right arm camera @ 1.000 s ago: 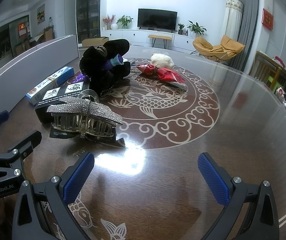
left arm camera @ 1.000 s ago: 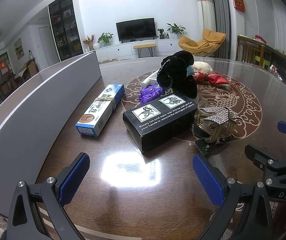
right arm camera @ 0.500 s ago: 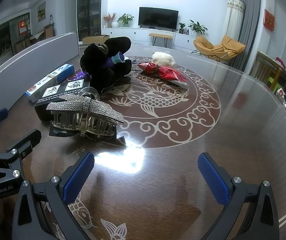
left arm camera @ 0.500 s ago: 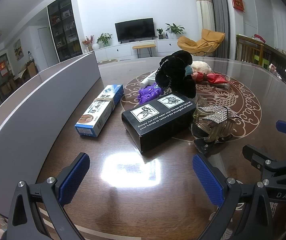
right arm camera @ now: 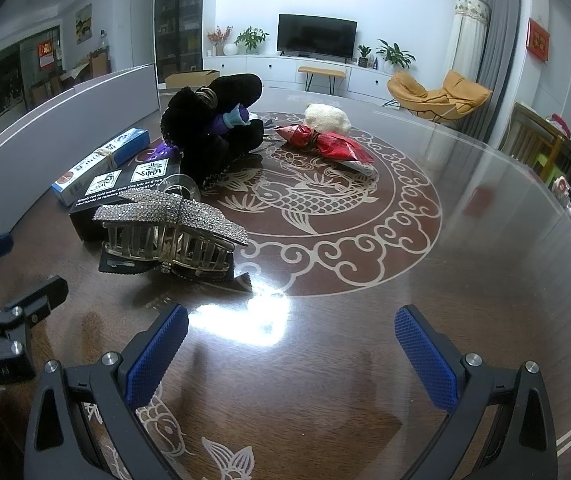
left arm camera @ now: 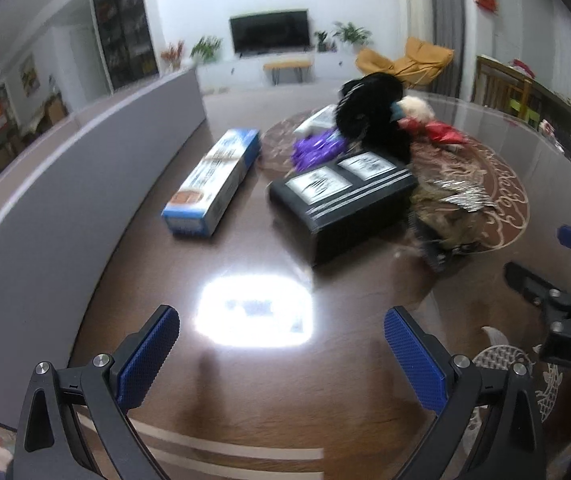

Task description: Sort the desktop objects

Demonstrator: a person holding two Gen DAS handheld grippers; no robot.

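Both grippers hang low over the glossy dark wooden table (right arm camera: pixel 465 248) with its pale fish-and-cloud inlay, and both are spread wide with nothing between the blue pads. The left gripper (left arm camera: pixel 281 354) faces a long blue-and-white cardboard box (left arm camera: pixel 215 182) lying near the grey partition wall (left arm camera: pixel 65 184), and a black rectangular box with white picture labels (left arm camera: pixel 345 204) just to its right — this view is blurred. The right gripper (right arm camera: pixel 291 350) looks at a rhinestone-covered silver hair claw clip (right arm camera: pixel 173 228), which sits just beside the black box. Further back lie a black fluffy plush heap (right arm camera: pixel 213 128), a crumpled red foil packet (right arm camera: pixel 325 144), a small white fuzzy ball (right arm camera: pixel 327 118) and something purple (left arm camera: pixel 317 150).
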